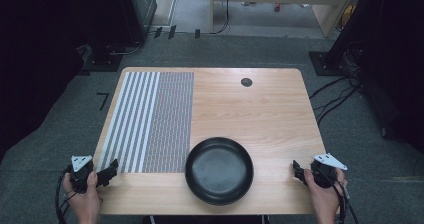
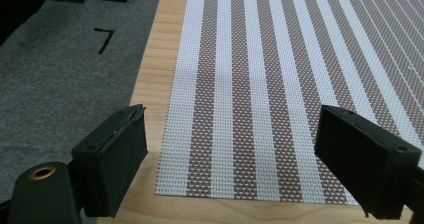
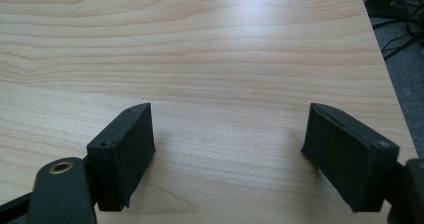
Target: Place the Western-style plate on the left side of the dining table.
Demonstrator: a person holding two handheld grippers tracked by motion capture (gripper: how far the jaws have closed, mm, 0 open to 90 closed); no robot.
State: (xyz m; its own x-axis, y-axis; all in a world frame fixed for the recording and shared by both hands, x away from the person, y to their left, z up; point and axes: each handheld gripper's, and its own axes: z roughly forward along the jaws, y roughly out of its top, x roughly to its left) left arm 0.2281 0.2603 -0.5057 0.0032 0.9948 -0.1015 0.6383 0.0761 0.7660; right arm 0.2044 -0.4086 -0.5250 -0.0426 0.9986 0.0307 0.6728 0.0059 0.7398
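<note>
Tongs in your left hand, the left tongs, stand wide open with nothing between their jaws, held at the near left corner of the light wooden counter. Between those jaws you see the near edge of the woven placemat with brown and white stripes, which lies flat on the left half of the counter; its finer-striped part reaches toward the middle. Your right tongs are just as wide open and empty, above bare wood at the near right edge of the counter. Between your two hands, at the near edge and a little right of the placemat's near right corner, sits the round black shallow pan, upright and empty, well apart from both tongs. A small dark round cap sits in the counter's far side.
</note>
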